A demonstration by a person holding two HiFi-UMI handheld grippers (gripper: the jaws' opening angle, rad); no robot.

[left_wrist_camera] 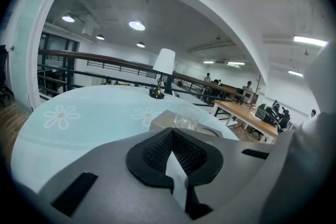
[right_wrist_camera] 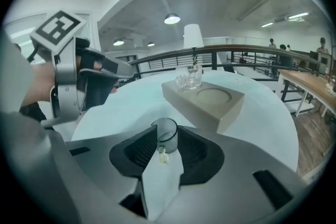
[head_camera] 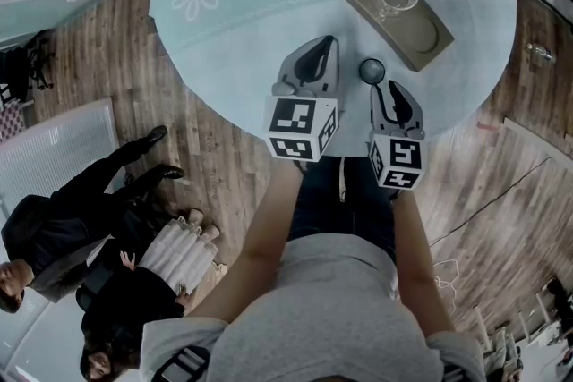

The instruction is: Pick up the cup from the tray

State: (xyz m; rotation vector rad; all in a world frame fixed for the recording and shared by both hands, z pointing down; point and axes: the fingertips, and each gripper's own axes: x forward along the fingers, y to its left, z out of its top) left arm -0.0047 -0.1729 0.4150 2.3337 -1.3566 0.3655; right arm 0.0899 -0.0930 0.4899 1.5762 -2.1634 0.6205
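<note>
Standing mouth-up, the small cup (right_wrist_camera: 166, 131) sits between the right gripper's (right_wrist_camera: 164, 140) parted jaws; left gripper (left_wrist_camera: 172, 136) closed.

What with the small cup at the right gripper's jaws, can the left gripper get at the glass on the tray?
Probably yes: only bare tablecloth lies between the left gripper and the glass on the tray, though its shut jaws must open first.

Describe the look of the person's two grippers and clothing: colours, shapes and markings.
Both the left gripper and the right gripper are light grey shells with black ribbed pads. Each carries a white cube printed with black square markers. The person wears a grey short-sleeved T-shirt and dark trousers.
</note>
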